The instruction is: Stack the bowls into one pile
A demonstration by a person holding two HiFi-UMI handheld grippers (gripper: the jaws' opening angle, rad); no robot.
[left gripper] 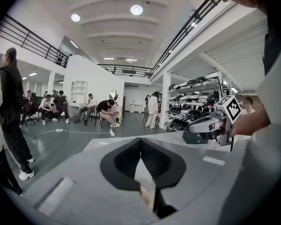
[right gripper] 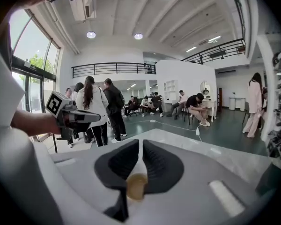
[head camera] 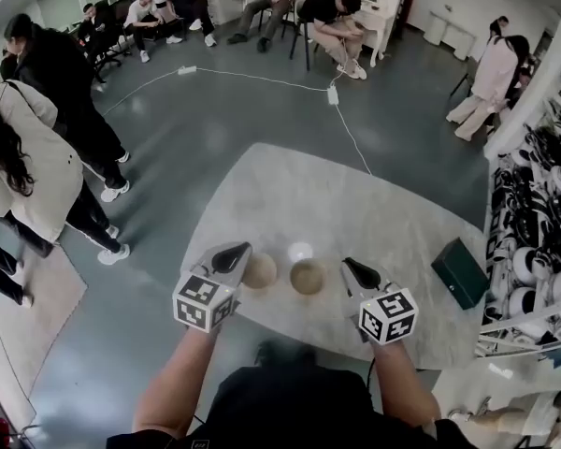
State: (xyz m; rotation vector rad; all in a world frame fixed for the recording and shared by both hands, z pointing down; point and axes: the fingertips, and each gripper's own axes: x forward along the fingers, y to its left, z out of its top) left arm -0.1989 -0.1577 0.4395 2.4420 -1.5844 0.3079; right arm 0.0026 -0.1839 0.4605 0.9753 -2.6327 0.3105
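While the left bowl [head camera: 259,270] and right bowl [head camera: 308,277] are being shown side by side, unstacked, on the pale surface [head camera: 355,204], the left claw [head camera: 234,255] is being held shut and empty, the right claw [head camera: 353,269] narrowed to a slit on nothing, with only tan blurs being glimpsed beneath their jaws.

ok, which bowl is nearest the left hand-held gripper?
The left tan bowl, just beside the left hand-held gripper; the other bowl sits further right.
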